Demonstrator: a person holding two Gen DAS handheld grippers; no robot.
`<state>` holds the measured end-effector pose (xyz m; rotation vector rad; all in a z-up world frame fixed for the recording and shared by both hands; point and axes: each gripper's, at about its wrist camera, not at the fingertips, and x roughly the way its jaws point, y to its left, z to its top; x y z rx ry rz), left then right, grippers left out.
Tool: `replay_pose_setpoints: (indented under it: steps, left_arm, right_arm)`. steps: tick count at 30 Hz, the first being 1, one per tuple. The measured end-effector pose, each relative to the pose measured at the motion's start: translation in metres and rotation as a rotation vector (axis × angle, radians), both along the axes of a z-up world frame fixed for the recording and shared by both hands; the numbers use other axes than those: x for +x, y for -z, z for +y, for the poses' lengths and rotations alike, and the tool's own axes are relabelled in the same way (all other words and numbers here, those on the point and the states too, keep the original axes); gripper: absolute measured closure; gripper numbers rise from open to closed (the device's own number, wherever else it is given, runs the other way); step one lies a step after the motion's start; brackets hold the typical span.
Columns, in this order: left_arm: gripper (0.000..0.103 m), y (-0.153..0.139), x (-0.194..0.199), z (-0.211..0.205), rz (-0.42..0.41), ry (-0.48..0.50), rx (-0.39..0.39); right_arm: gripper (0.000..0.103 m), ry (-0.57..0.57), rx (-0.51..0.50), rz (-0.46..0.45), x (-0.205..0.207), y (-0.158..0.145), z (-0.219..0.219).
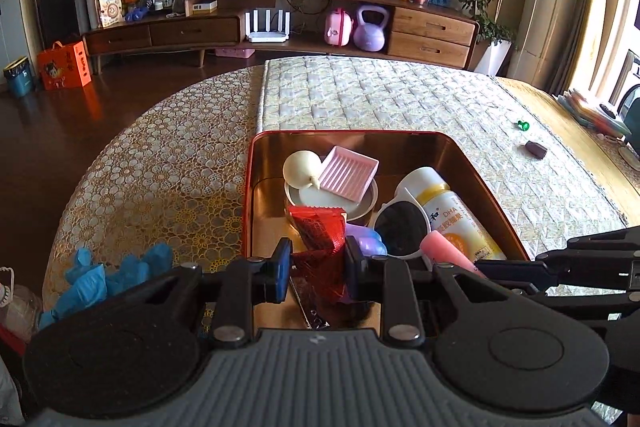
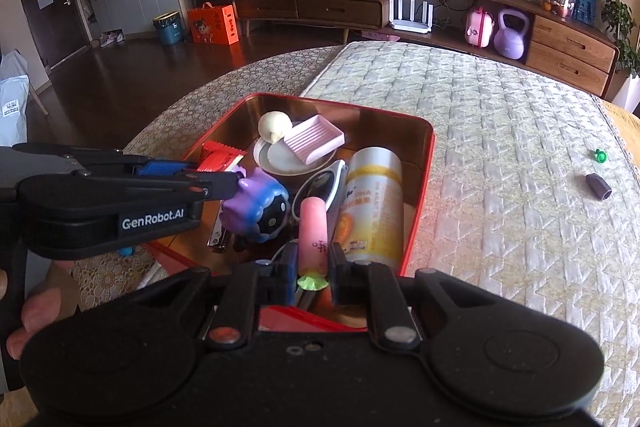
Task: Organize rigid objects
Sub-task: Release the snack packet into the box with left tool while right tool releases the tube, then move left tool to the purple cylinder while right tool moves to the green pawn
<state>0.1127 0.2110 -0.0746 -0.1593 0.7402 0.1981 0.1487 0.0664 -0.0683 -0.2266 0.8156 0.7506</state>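
The left gripper (image 1: 318, 267) pinches a red foil packet (image 1: 320, 245) between its blue pads, holding it over the near left part of the red tin (image 1: 492, 195). The right gripper (image 2: 313, 267) is pressed together on a pink cylinder (image 2: 314, 227), which points away over the tin's near edge; a small green piece sits at the cylinder's near end.

The tin stands on the bench (image 1: 160, 179), at the near edge of a quilted cover (image 1: 400, 99). In it lie a pink ridged dish (image 1: 348, 173) leaning on a white round lid (image 1: 340, 203) at the far side, a cream ball (image 1: 300, 169) just left of the dish, a white bottle with yellow label (image 1: 448, 211) on the right, white sunglasses (image 1: 400, 227) beside the bottle, and a purple figure (image 2: 260, 203).

Well apart on the cover to the right lie a green pin (image 1: 523, 125) and a dark cap (image 1: 536, 149). Blue gloves (image 1: 104, 275) lie left of the tin.
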Motion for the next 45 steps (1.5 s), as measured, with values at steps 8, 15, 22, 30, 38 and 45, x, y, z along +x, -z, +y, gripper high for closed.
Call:
replay_pose_setpoints:
  steps: [8,15,22,30,38,45]
  left_arm:
    - [0.077,0.001,-0.008,-0.001,0.022,-0.016,-0.012]
    - [0.069,0.0,-0.018,-0.005,0.032,-0.013,-0.011]
    - [0.045,-0.012,-0.028,-0.012,-0.004,-0.012,-0.018]
    - [0.038,-0.032,-0.032,-0.036,-0.044,0.037,0.0]
    - [0.037,-0.046,-0.021,-0.072,-0.065,0.116,-0.002]
    - [0.03,-0.051,0.004,-0.104,-0.068,0.176,-0.002]
  right_arm:
    - [0.087,0.005,0.04,0.023,-0.004,-0.008,-0.011]
    - [0.083,-0.006,0.078,0.021,-0.012,-0.019,-0.026]
    - [0.078,-0.01,0.098,0.011,-0.018,-0.028,-0.042]
    - [0.044,-0.003,0.149,-0.01,-0.021,-0.042,-0.07]
    - [0.023,0.05,0.161,-0.038,-0.011,-0.057,-0.116]
    - [0.014,0.13,0.148,-0.053,0.014,-0.064,-0.157]
